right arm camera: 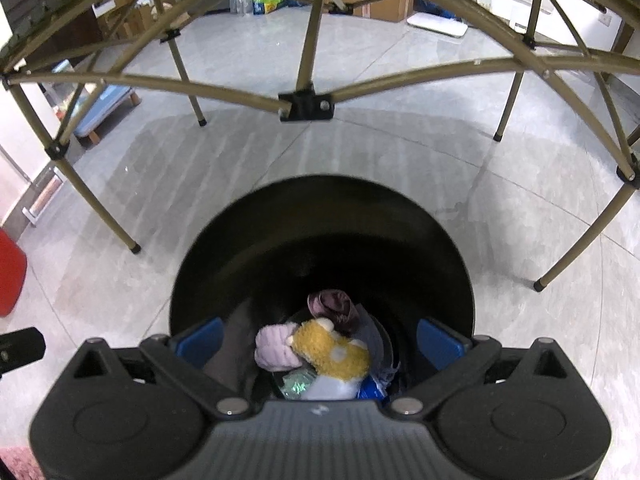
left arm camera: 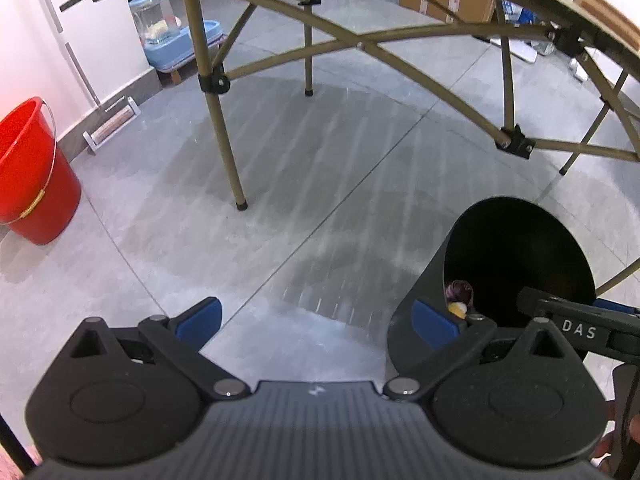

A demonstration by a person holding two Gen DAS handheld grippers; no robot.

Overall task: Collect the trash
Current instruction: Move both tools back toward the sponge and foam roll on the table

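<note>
A black round trash bin stands on the grey tiled floor; in the left wrist view it is at the lower right. Inside lie several pieces of trash: a yellow and white item, a pale pink piece, a dark purple crumpled piece and blue and green wrappers. My right gripper is open and empty, right over the bin's mouth. My left gripper is open and empty above bare floor, left of the bin. The right gripper's black body shows over the bin.
A folding table with tan legs stands just beyond the bin; its frame spans overhead. A red bucket stands at the left by the wall. A blue tub, cardboard boxes and bags lie further back.
</note>
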